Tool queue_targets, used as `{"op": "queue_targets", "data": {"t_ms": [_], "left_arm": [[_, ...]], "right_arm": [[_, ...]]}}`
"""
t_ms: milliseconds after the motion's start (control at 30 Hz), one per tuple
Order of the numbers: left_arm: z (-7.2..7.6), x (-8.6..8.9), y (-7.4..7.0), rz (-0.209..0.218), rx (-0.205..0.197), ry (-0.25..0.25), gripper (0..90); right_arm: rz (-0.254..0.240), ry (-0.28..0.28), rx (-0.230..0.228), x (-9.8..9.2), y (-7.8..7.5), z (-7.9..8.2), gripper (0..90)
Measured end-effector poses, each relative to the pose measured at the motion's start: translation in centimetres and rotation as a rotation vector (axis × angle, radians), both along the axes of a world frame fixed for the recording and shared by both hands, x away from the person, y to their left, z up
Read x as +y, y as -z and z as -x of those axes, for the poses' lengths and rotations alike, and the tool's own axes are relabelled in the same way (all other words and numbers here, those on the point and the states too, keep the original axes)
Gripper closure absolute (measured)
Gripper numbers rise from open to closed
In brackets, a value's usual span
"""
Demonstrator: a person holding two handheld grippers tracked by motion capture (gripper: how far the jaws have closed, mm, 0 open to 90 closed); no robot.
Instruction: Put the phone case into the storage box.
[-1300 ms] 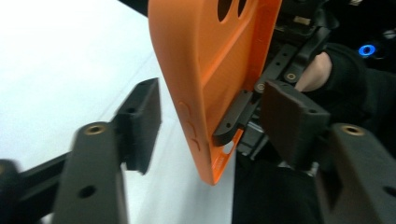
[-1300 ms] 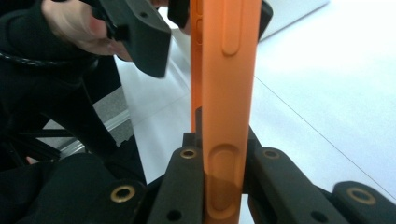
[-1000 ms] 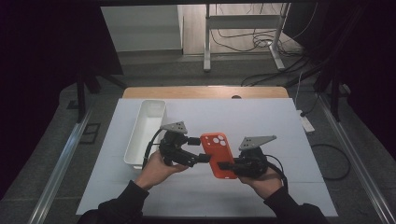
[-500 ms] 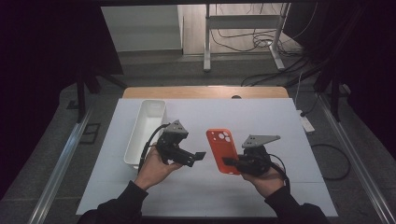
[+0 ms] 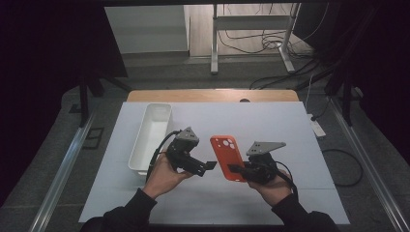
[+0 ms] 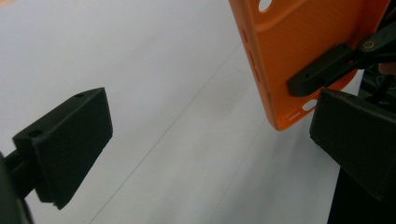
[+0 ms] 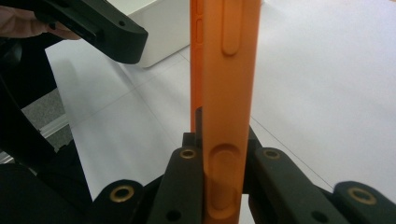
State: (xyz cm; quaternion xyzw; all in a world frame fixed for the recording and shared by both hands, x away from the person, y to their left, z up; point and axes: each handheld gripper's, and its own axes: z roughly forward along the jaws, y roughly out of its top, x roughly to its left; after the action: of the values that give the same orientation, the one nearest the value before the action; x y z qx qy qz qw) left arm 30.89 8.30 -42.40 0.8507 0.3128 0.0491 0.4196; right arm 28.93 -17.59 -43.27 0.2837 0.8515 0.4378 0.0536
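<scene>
With the left tool spread wide and empty, the orange phone case hangs above the surface's middle, pinched at its lower edge by the right tool, so it could pivot or slip out.

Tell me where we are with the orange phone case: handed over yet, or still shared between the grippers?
Handover looks done: the left gripper has just opened its jaws and stands apart from the orange phone case. In hand: the right gripper is clamped on the case's lower end, holding it above the table. Left, probably: setting it down, perhaps in the white tray.
</scene>
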Motion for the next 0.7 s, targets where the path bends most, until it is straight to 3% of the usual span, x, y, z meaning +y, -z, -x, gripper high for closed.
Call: {"op": "queue_targets", "data": {"t_ms": [100,300,700], "left_arm": [[0.06,-0.07,0.04,-0.001,0.004,-0.003,5.8],[0.08,0.02,-0.11,0.038,0.037,0.027,29.1],[-0.39,0.45,-0.08,0.131,0.153,0.057,67.8]], "right_arm": [[0.01,-0.002,-0.01,0.22,0.04,0.13,85.0],[0.019,-0.009,-0.017,0.42,0.03,0.29,85.0],[0.033,-0.011,-0.018,0.72,0.18,0.44,84.9]]}}
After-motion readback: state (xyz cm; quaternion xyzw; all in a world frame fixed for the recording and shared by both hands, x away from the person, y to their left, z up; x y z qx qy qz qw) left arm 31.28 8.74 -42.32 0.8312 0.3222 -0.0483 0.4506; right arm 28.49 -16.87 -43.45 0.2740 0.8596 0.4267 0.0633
